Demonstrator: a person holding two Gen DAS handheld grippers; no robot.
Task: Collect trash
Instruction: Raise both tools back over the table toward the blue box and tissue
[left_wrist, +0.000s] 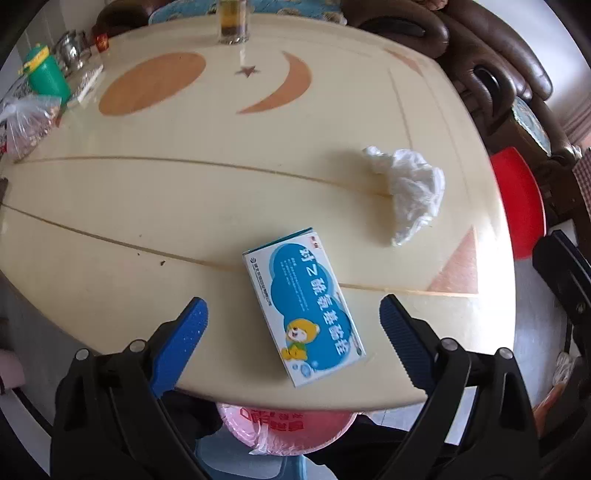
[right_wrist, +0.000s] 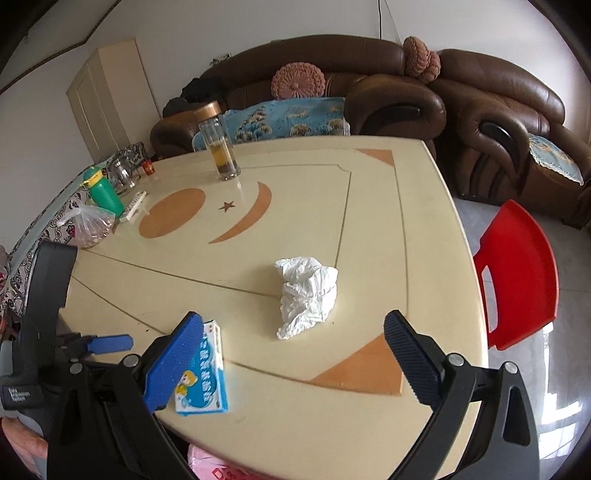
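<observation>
A blue and white medicine box (left_wrist: 304, 308) lies flat near the front edge of the cream table (left_wrist: 184, 192). My left gripper (left_wrist: 293, 317) is open, its blue fingers either side of the box, above it. A crumpled white tissue (left_wrist: 410, 192) lies to the box's right and farther back. In the right wrist view the tissue (right_wrist: 306, 295) lies just ahead of my open right gripper (right_wrist: 291, 336), and the box (right_wrist: 203, 373) is partly behind the left finger (right_wrist: 173, 362). A pink plastic bag (left_wrist: 284, 428) hangs below the table's front edge.
A glass bottle with tea (right_wrist: 218, 147) stands at the far side. A green cup (right_wrist: 103, 192), a clear bag of food (right_wrist: 88, 225) and glassware (right_wrist: 122, 173) are at the far left. A red chair (right_wrist: 517, 273) stands at the right; brown sofas (right_wrist: 406, 88) stand behind.
</observation>
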